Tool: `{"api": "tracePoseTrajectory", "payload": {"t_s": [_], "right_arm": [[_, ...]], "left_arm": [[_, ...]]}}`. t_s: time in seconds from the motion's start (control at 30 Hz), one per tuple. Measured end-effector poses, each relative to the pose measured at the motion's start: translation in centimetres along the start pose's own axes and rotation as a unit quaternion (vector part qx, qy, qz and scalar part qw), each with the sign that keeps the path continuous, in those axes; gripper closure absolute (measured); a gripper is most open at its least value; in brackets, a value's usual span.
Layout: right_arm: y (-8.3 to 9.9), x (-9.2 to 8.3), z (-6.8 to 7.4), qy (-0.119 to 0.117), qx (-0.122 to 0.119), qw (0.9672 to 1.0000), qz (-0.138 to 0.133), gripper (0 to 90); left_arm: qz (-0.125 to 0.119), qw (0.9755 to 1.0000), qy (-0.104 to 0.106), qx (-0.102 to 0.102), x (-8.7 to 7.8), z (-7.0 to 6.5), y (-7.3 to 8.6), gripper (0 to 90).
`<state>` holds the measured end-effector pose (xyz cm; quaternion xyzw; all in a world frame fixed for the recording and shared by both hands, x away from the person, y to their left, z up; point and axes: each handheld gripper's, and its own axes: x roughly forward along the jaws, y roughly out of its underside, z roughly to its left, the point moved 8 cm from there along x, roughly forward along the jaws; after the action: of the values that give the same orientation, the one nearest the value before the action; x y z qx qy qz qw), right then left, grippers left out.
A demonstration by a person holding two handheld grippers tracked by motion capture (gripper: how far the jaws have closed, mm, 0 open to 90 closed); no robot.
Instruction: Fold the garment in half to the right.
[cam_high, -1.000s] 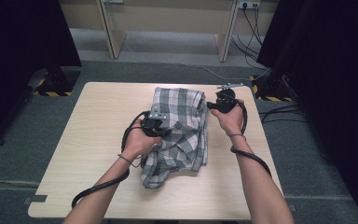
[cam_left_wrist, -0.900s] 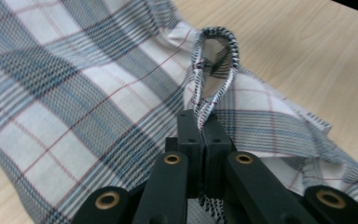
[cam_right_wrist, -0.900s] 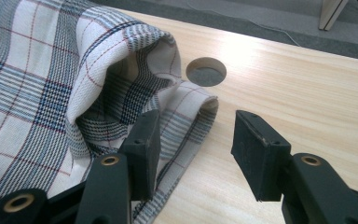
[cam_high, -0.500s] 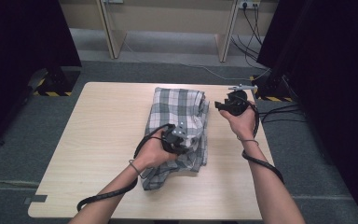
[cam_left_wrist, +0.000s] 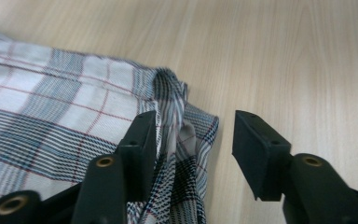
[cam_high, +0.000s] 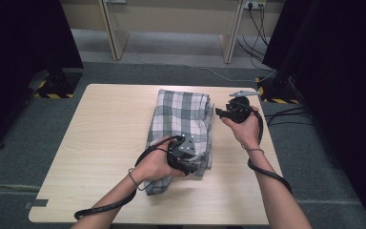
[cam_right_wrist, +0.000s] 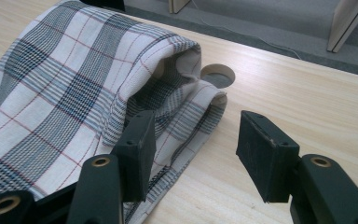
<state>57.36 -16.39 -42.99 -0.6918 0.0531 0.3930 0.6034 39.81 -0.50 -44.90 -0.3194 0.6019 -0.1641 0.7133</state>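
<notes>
Jaws of the left gripper (cam_high: 194, 164) have just been opening: from above they now sit spread over the near right corner of the plaid cloth (cam_high: 183, 119), let go where earlier they carried it across. The right gripper (cam_high: 218, 111), at three o'clock of the cloth, is spread too, pinching nothing. Left gripper view: the cloth's corner (cam_left_wrist: 186, 135) lies loose between the jaws on the bench (cam_left_wrist: 284, 60). Right gripper view: the folded edge (cam_right_wrist: 182, 93) rests at eleven o'clock, free. This fold looks placed.

A pale wooden table (cam_high: 105, 143) carries a folded plaid cloth (cam_high: 183, 114) (its corners slightly rumpled).
</notes>
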Motion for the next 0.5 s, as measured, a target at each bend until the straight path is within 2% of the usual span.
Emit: {"api": "tracePoseTrajectory", "payload": {"t_s": [0.23,0.3,0.5], "right_arm": [[0.1,-0.1,0.6,-0.007,0.001,1.0000,-0.002,45.4],[0.0,-0.1,1.0,-0.010,-0.005,0.9999,-0.005,45.1],[0.2,0.1,2.1,-0.018,-0.010,0.9998,-0.004,43.6]], "left_arm": [[-0.009,0.9998,-0.015,-0.009,-1.2,0.4,0.6,45.1],[-0.015,0.9996,-0.021,-0.013,-1.7,0.5,0.9,44.8],[-0.034,0.9982,-0.040,-0.028,-3.7,0.8,2.4,42.7]]}}
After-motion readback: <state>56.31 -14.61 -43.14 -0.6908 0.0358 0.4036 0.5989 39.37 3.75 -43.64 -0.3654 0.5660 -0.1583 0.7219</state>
